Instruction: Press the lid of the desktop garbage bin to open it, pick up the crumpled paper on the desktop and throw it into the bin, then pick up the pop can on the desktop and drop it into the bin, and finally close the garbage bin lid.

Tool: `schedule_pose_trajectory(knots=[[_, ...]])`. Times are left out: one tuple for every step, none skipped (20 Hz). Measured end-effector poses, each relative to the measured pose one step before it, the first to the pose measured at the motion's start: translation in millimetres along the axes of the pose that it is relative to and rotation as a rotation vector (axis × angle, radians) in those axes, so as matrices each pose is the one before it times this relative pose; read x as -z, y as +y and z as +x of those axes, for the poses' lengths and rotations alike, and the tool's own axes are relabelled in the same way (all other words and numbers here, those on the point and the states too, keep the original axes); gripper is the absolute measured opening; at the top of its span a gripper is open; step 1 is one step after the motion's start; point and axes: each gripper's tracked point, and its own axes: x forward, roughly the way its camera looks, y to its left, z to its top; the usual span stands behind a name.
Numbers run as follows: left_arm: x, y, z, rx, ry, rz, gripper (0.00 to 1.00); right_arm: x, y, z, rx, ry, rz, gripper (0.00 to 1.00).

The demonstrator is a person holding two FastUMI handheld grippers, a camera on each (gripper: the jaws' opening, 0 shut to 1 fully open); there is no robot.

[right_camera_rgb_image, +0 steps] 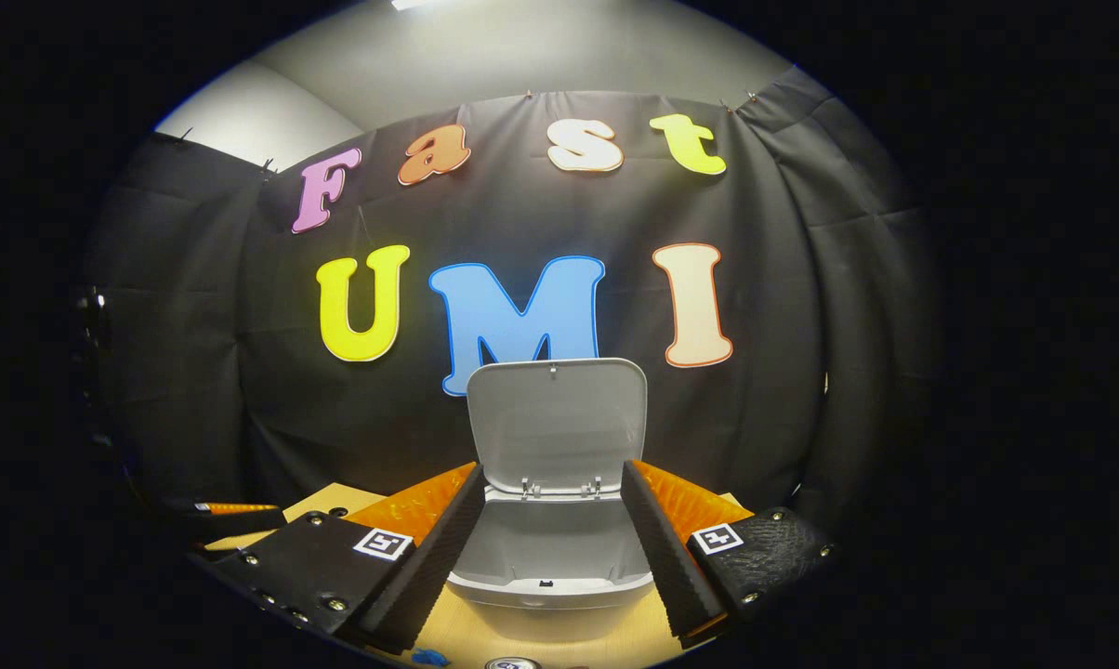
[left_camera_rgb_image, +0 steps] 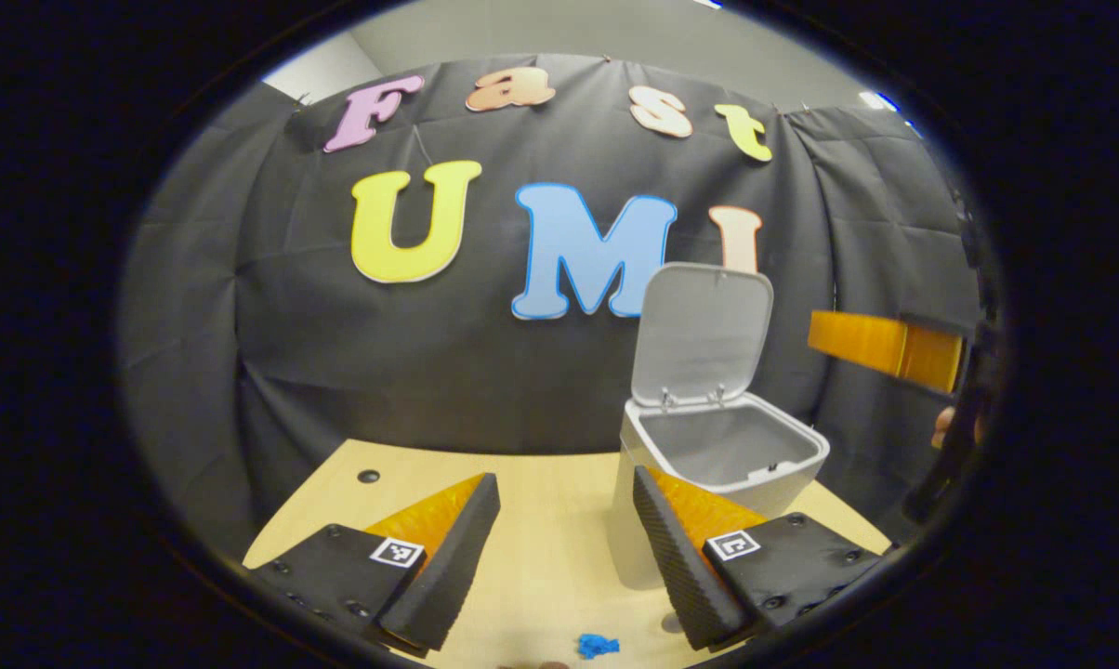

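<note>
The grey desktop bin point(left_camera_rgb_image: 722, 460) stands on the wooden table with its lid point(left_camera_rgb_image: 704, 334) flipped upright. Its inside looks bare where I can see it. My left gripper point(left_camera_rgb_image: 565, 476) hovers open over the table, left of the bin, nothing between its fingers. A small blue crumpled paper point(left_camera_rgb_image: 598, 645) lies on the table below it. My right gripper point(right_camera_rgb_image: 552, 466) is open and faces the bin point(right_camera_rgb_image: 552, 567) and its raised lid point(right_camera_rgb_image: 557, 423) head on. The top of the pop can point(right_camera_rgb_image: 511, 663) peeks in at the bottom edge, with the blue paper point(right_camera_rgb_image: 427, 657) to its left.
The right gripper point(left_camera_rgb_image: 885, 346) and the hand holding it point(left_camera_rgb_image: 942, 426) show to the right of the bin, at lid height. The left gripper point(right_camera_rgb_image: 234, 509) shows low at the left. The table point(left_camera_rgb_image: 532, 548) has a cable hole point(left_camera_rgb_image: 368, 476) near its back left. Black cloth walls close behind.
</note>
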Motion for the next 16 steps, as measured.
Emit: schedule_pose_trajectory(knots=[[16.60,-3.14,2.82,0.00762,0.03057,0.00676,0.99,1.11,-1.57,-0.88,0.00332,0.00102,0.00206,0.94],[14.28,-3.38,2.97,0.00885,0.02756,0.00123,0.91,0.57,-1.28,-1.32,0.00489,0.00235,0.00328,0.94],[13.45,-1.55,4.08,0.00621,0.02708,-0.00121,0.99,2.14,-2.27,-0.28,0.00434,0.00407,0.00177,0.94],[14.09,-1.66,2.56,0.00604,0.02539,-0.00233,0.95,0.79,-2.04,-1.20,0.00601,0.00360,0.00108,0.94],[13.36,-1.97,4.29,0.00556,0.02328,-0.00159,0.95,0.54,-2.47,-0.60,0.00628,0.00257,0.00008,0.94],[11.71,-1.14,2.89,0.00542,0.02299,0.00097,0.99,0.36,-2.30,-0.82,0.00604,0.00224,-0.00032,0.94],[10.29,-1.11,4.64,0.00411,0.02354,0.00280,0.95,1.67,-2.24,-1.03,0.00557,0.00235,-0.00019,0.94],[12.41,-1.20,4.07,0.00584,0.02574,0.00105,0.99,0.46,-1.63,-0.79,0.00549,0.00192,-0.00032,0.94],[13.03,-1.86,3.89,0.00618,0.02530,-0.00416,0.99,0.84,-2.90,-0.50,0.00534,0.00193,-0.00001,0.94],[11.63,-1.63,4.03,0.00558,0.02630,-0.00915,0.95,-0.12,-2.33,-0.83,0.00607,0.00206,-0.00070,0.94],[11.81,-0.30,2.55,0.00361,0.03057,-0.01083,0.99,1.16,-2.90,-0.39,0.00578,0.00372,-0.00133,0.94],[12.64,0.75,4.48,0.00321,0.02775,-0.01196,0.95,0.35,-1.44,-0.98,0.00509,0.00273,-0.00144,0.94],[13.10,0.69,6.97,0.00053,0.02683,-0.00916,1.00,1.95,-1.94,0.01,0.00477,0.00321,-0.00131,0.94],[13.24,1.45,5.81,-0.00098,0.02693,-0.00856,0.96,1.49,-2.45,-0.53,0.00494,0.00528,-0.00174,0.94],[13.40,1.16,4.55,-0.00314,0.02603,-0.00731,0.96,1.92,-2.15,-0.73,0.00435,0.00540,-0.00278,0.94],[11.28,1.16,3.44,-0.00189,0.02233,-0.00566,0.96,1.36,-2.93,-0.64,0.00587,0.00493,-0.00385,0.94]])
